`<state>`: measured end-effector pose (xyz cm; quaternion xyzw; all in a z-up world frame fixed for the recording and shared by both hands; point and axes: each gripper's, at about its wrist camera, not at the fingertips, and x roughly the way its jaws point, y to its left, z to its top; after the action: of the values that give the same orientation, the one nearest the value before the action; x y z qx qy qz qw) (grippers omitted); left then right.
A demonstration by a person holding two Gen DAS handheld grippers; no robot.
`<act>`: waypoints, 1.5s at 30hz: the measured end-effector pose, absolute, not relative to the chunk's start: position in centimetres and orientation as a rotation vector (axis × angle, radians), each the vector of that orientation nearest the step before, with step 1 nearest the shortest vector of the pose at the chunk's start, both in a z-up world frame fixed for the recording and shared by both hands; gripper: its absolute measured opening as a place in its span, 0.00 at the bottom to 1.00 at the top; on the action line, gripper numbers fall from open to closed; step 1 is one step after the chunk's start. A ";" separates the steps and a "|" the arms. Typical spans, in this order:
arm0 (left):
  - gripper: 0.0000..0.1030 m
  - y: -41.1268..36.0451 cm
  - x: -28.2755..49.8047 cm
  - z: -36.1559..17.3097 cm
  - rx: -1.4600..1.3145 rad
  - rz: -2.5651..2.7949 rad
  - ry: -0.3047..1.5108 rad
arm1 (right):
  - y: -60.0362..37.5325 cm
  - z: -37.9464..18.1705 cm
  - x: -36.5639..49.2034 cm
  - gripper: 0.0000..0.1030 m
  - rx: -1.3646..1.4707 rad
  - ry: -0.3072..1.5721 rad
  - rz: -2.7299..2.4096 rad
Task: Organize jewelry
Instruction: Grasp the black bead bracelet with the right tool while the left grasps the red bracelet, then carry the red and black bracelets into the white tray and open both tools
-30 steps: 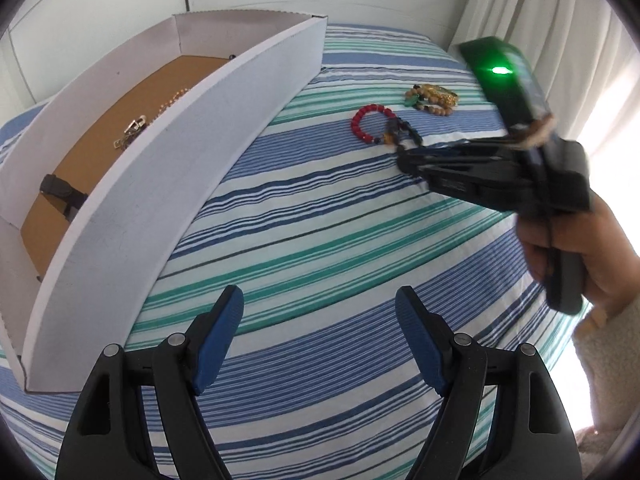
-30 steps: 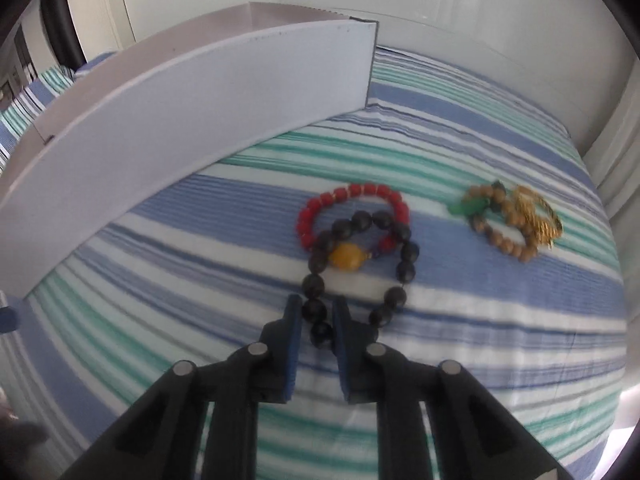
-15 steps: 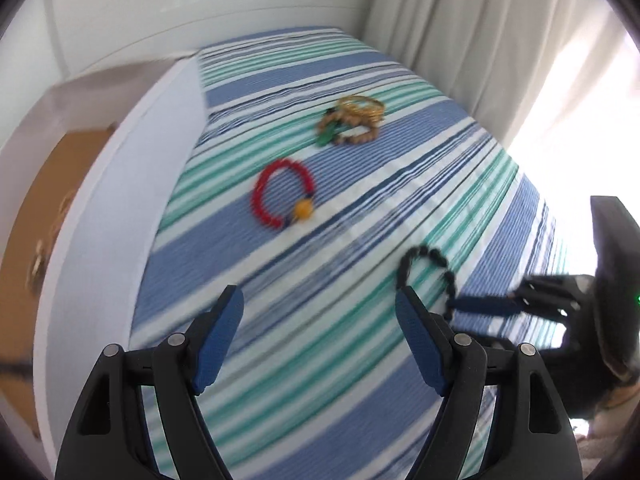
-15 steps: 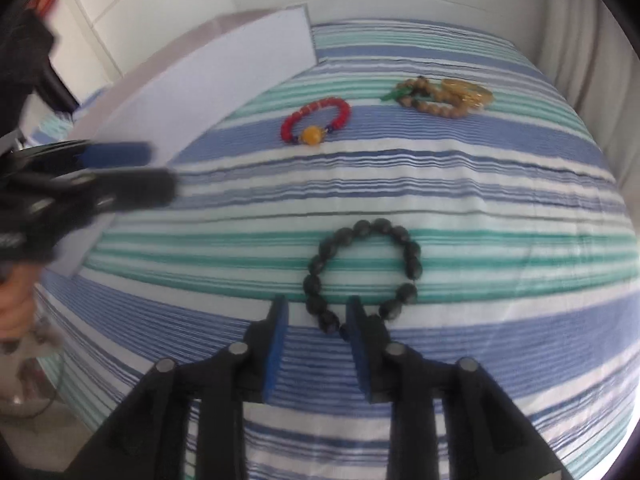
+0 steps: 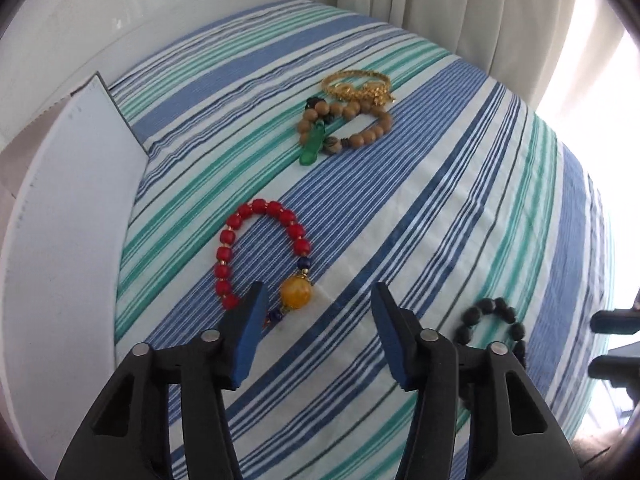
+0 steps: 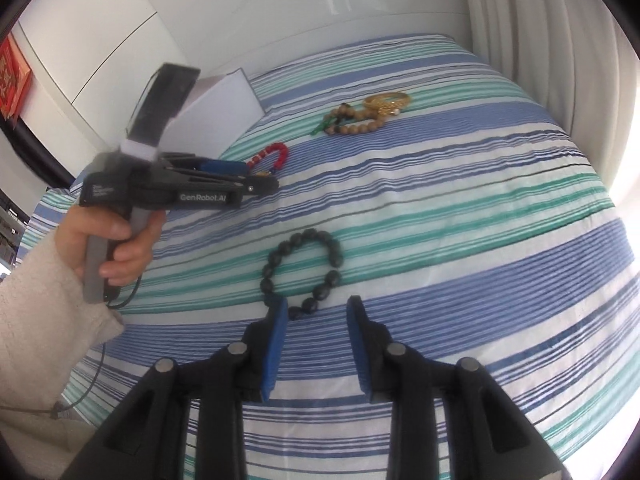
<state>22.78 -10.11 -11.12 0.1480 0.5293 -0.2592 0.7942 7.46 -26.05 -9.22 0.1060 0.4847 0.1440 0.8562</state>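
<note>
A red bead bracelet (image 5: 260,240) with an amber bead (image 5: 295,295) lies on the striped bed. My left gripper (image 5: 318,300) hangs over its near end. Its jaws are closing, the amber bead lies between them, and the pads do not press on it. A black bead bracelet (image 6: 302,268) rests flat just ahead of my right gripper (image 6: 316,308), which is open and clear of it. From the right wrist view the left gripper (image 6: 264,178) hovers by the red bracelet (image 6: 276,152). The black bracelet (image 5: 492,312) shows at the lower right of the left wrist view.
A wooden bead bracelet with a green pendant (image 5: 348,124) and gold bangles (image 5: 358,82) lie farther back. A white cardboard box (image 5: 60,240) stands along the left. Curtains (image 6: 540,40) hang behind the bed. A hand in a cream sleeve (image 6: 116,240) holds the left gripper.
My left gripper swung from the box to the red bracelet and its jaws narrowed. My right gripper pulled the black bracelet off the red one, let it go and opened.
</note>
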 end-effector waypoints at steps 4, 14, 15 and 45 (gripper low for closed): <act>0.42 -10.0 23.3 -11.9 0.293 -0.560 1.149 | -26.2 -9.4 7.3 0.30 0.232 1.028 0.301; 0.15 -7.4 21.6 -11.7 0.183 -0.522 1.190 | -25.2 -11.5 9.0 0.31 0.175 1.094 0.287; 0.15 -7.1 21.0 -11.5 0.173 -0.520 1.189 | -25.0 -11.9 9.6 0.31 0.168 1.097 0.281; 0.15 5.7 9.5 4.6 -0.111 -0.287 1.084 | -17.8 2.0 9.9 0.12 0.000 0.907 0.451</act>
<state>9.52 5.75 4.56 -0.0528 0.5136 -0.1361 0.8455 9.93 -17.84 1.99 0.0001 0.4345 0.2161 0.8743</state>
